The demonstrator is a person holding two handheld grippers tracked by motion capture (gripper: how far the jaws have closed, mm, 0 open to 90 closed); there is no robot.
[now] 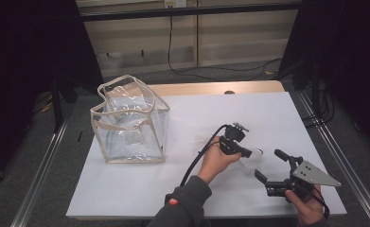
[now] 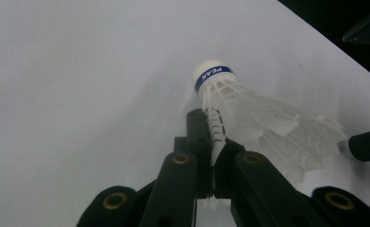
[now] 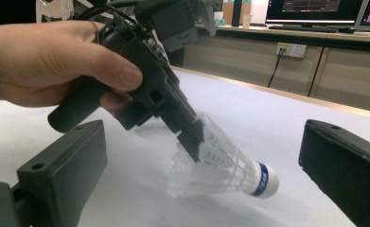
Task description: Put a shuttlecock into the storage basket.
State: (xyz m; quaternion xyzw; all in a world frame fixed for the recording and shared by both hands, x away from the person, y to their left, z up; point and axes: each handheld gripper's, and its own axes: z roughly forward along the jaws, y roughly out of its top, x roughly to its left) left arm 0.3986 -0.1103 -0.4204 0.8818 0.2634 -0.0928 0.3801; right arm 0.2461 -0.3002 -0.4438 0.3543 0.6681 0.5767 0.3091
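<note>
The left gripper (image 1: 250,152) has its fingers pinched on the birdie's (image 3: 230,165) feathers, just above the counter (image 1: 140,184). The right gripper (image 1: 276,169) waits open beside it. Next it likely goes into the clear bag (image 1: 130,120) (well apart, so a careful carry).

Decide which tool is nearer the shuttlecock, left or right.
Left. The left tool grips the shuttlecock by its feathers; the right tool waits open, apart to one side.

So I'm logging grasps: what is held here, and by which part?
The left gripper is shut on the shuttlecock, pinching its feather skirt's edge. The right gripper holds nothing.
</note>
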